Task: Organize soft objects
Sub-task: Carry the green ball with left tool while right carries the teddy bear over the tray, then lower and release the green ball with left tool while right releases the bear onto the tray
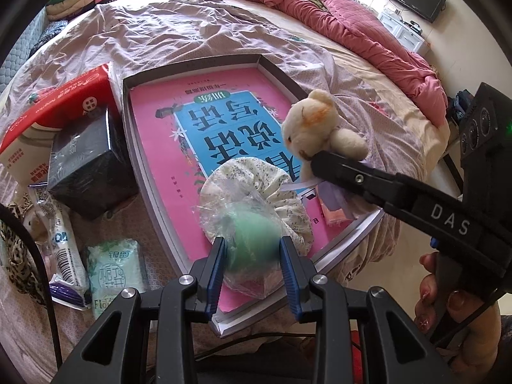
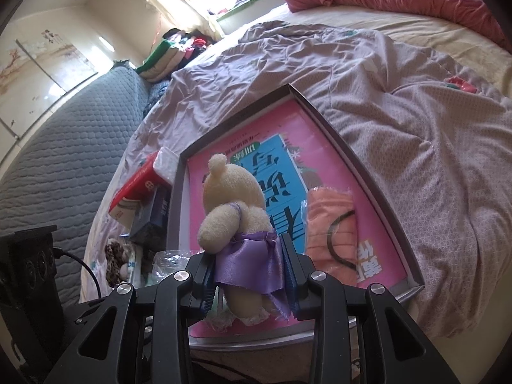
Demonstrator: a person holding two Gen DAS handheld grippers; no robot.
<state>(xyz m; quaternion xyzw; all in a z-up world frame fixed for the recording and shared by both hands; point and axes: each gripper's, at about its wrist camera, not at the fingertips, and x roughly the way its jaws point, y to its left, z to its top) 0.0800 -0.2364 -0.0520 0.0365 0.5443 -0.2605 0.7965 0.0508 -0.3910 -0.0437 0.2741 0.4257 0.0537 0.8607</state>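
A shallow grey tray (image 1: 275,70) lies on the bed with a pink and blue book (image 1: 198,121) inside it. My left gripper (image 1: 252,256) is shut on a green soft ball in a clear plastic bag (image 1: 252,240), held low over the tray's near end, beside a floral fabric pouch (image 1: 256,172). My right gripper (image 2: 248,275) is shut on a cream teddy bear (image 2: 233,198) in a purple satin skirt, held upright over the tray; the bear also shows in the left wrist view (image 1: 315,124). An orange bagged cloth item (image 2: 331,233) lies in the tray's right side.
Left of the tray lie a red and white tissue box (image 1: 54,112), a black box (image 1: 86,172), a green tissue pack (image 1: 112,275) and a barcoded packet (image 1: 64,256). A pink quilt (image 1: 352,28) is bunched at the far end of the bed. Folded clothes (image 2: 169,54) are stacked far left.
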